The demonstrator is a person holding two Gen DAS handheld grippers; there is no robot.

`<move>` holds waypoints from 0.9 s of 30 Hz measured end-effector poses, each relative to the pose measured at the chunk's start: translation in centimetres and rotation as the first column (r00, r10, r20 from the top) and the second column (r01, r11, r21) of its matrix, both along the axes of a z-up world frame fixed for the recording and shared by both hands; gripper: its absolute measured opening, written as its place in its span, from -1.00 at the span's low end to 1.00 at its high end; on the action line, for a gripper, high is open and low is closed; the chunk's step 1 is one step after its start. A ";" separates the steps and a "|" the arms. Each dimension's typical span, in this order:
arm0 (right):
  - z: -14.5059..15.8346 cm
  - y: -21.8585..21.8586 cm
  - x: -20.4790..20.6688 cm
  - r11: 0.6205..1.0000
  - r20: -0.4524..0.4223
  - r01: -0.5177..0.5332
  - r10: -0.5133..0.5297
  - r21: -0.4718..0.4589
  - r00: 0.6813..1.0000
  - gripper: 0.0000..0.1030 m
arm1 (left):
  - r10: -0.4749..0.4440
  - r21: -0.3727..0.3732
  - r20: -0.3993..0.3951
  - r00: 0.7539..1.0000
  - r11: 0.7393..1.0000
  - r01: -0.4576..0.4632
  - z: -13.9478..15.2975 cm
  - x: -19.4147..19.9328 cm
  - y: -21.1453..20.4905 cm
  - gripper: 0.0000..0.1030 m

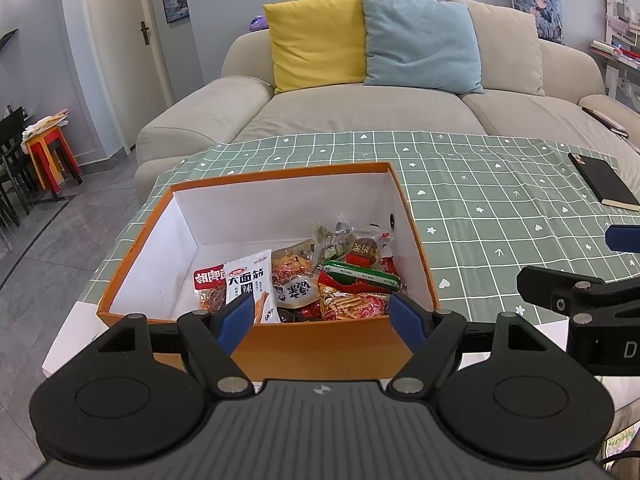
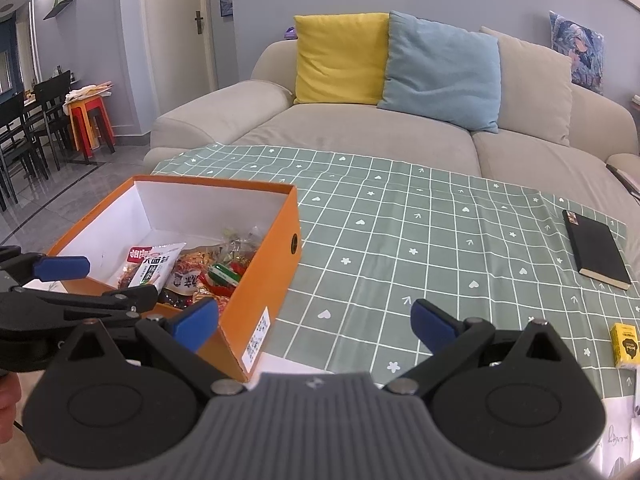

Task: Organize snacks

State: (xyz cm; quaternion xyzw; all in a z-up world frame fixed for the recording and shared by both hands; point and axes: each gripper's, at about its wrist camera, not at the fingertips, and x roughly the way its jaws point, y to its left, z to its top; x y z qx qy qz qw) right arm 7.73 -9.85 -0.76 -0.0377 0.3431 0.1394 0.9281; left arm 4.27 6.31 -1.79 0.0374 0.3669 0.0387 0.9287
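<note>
An orange box (image 1: 320, 344) with a white inside stands on the green checked tablecloth (image 1: 500, 216). Several snack packets lie in its near right part: a white packet (image 1: 250, 286), a red one (image 1: 208, 280), a green one (image 1: 360, 276) and orange-red bags. My left gripper (image 1: 323, 318) is open and empty, its blue pads (image 1: 238, 316) just above the box's near wall. My right gripper (image 2: 315, 325) is open and empty over the cloth, to the right of the box (image 2: 260, 280). In the right wrist view the left gripper (image 2: 116, 280) shows side-on above the snacks (image 2: 156, 266).
A black notebook (image 2: 598, 250) lies on the cloth at the far right, and a small yellow carton (image 2: 626, 344) sits near the front right edge. A beige sofa (image 1: 360, 120) with cushions stands behind the table. Stools (image 2: 90, 120) and dark chairs stand far left.
</note>
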 end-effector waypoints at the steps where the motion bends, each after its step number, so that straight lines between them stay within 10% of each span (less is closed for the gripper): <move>1: 0.0 0.0 0.0 1.000 -0.001 0.000 0.000 0.000 1.000 0.92 | -0.001 0.000 -0.001 1.000 1.000 0.001 0.0 0.0 0.0 0.74; 27: -0.1 -0.2 -0.1 1.000 0.027 -0.003 0.003 -0.019 1.000 0.92 | -0.013 0.009 0.000 1.000 1.000 0.013 0.1 0.1 0.0 0.74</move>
